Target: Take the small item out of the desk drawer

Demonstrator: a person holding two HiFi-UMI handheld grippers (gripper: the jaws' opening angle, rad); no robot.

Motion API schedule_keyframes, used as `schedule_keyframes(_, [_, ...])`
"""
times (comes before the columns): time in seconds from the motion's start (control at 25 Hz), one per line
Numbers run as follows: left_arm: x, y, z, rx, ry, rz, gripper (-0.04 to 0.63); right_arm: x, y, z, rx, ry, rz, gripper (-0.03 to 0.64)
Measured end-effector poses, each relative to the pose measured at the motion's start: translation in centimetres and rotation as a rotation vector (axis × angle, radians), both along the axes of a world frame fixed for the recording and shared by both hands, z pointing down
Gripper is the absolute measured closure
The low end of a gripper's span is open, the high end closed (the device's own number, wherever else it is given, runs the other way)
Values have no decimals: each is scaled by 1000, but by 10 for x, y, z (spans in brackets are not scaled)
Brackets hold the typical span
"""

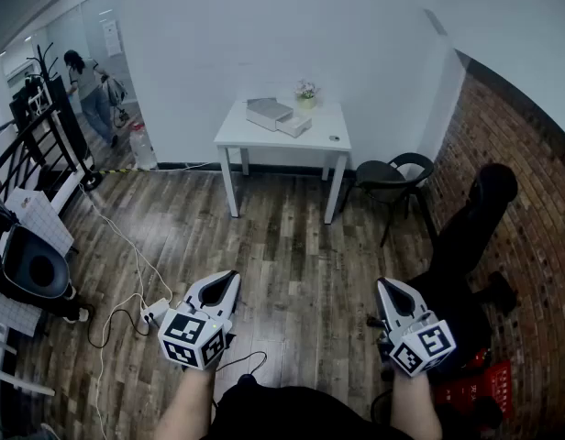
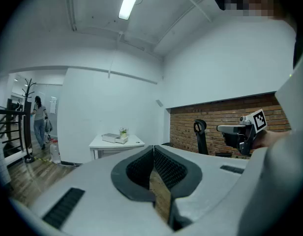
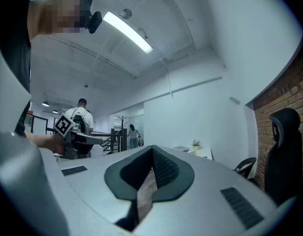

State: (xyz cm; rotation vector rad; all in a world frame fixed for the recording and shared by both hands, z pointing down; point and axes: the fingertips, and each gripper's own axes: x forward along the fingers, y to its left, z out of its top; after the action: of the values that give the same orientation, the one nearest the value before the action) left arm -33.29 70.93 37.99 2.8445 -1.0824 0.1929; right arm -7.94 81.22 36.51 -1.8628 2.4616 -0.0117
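L gripper [image 1: 226,282] lower left, R gripper [image 1: 387,288] lower right — both clenched, empty; white desk [image 1: 235,128] upper centre, well apart.

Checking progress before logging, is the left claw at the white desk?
No, the left claw hangs over the wood floor, well short of the white desk.
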Motion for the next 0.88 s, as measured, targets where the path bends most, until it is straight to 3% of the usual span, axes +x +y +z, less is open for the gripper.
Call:
schedule_keyframes(0.52, [39,-10,13,-39,-1,41,581,23,-3,20,-36,-42,-41,614])
schedule_keyframes(0.68, [44,-29,23,-67,13,37,581,11,-18,29,-63,-39,-122,614])
schedule_keyframes(0.88, [56,-69,33,-88,14,53,581,20,-50,43,-100,-44,-120,614])
